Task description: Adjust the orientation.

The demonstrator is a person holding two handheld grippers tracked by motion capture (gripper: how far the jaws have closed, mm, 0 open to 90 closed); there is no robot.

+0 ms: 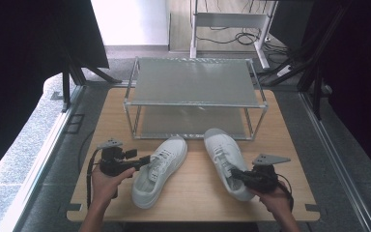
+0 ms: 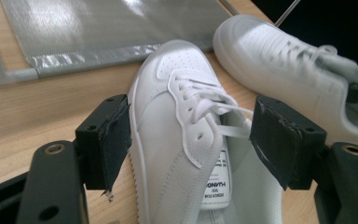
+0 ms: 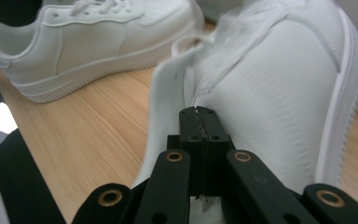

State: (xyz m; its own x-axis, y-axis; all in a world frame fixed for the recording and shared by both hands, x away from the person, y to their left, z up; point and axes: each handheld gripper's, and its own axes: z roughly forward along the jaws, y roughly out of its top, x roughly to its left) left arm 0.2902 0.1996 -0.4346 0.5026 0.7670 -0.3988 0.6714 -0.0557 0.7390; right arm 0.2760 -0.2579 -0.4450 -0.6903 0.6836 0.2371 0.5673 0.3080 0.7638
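Right shoe [image 1: 226, 159] collar pinched by right gripper [image 1: 236, 175]; left gripper [image 1: 147, 159] jaws spread around left shoe [image 1: 158, 169]

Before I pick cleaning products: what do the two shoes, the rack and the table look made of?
Left shoe and right shoe: white smooth leather or imitation, with a soft sheen and perforated toe. Rack: pale metal tubes with dull silvery sheet shelves, perhaps plastic. Table: light wood or laminate, showing grain.

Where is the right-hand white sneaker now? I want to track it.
In the high view the right white sneaker lies on the wooden table, before the metal shoe rack, with the right gripper shut on its heel collar.
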